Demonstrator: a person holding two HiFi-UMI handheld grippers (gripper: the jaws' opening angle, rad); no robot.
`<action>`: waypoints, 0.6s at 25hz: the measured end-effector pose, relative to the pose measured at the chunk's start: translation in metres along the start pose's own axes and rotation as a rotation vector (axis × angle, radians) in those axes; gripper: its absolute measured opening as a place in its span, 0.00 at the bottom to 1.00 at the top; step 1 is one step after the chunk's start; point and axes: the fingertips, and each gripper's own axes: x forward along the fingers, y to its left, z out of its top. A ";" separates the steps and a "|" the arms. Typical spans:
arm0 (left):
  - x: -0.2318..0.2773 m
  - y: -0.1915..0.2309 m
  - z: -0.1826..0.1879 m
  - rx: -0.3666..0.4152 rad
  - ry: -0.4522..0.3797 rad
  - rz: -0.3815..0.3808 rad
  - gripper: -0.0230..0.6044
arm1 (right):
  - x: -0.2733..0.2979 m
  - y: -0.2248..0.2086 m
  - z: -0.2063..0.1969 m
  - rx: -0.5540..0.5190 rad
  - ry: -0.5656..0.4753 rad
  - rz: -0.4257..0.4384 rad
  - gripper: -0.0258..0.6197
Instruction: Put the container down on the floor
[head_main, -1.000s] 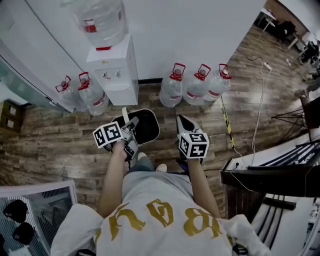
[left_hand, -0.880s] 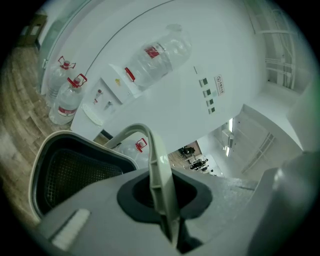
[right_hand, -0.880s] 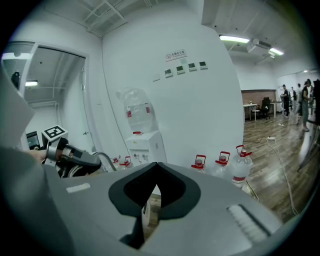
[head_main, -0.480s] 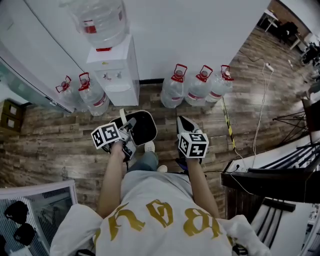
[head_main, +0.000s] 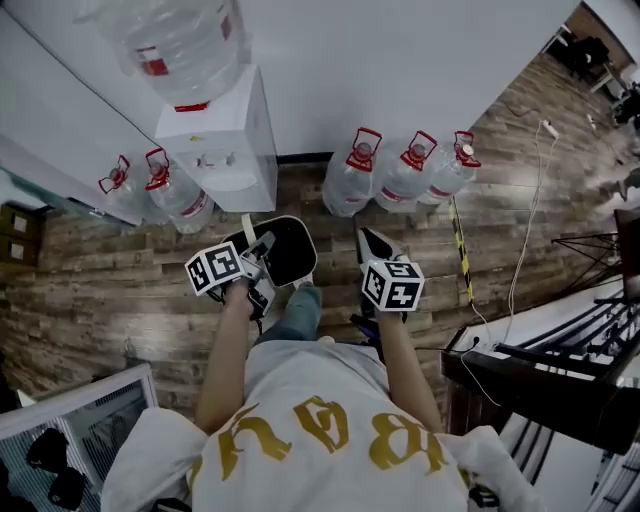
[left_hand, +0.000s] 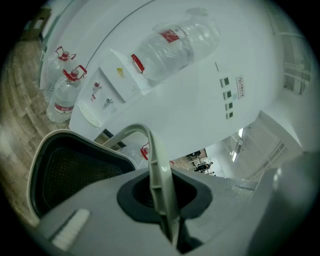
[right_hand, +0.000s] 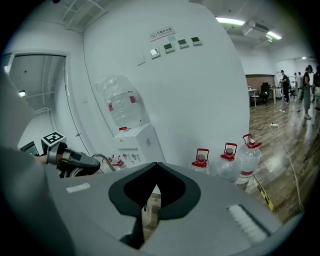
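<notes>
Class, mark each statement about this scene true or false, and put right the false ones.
1. The left gripper grips the black container by its pale handle. True.
2. The right gripper holds a water bottle. False: its jaws are together with nothing between them.
3. Three water bottles stand along the wall on the person's right of the dispenser. True.
4. The dispenser has nothing on top. False: a big bottle sits upside down on it.
</notes>
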 end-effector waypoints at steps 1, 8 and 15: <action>0.012 0.002 0.009 -0.004 0.006 0.004 0.07 | 0.013 -0.005 0.007 -0.003 0.007 -0.005 0.09; 0.100 0.011 0.064 0.007 0.093 0.034 0.06 | 0.097 -0.035 0.060 -0.005 0.044 -0.046 0.09; 0.175 0.018 0.108 -0.005 0.158 0.041 0.06 | 0.157 -0.067 0.092 0.002 0.079 -0.102 0.09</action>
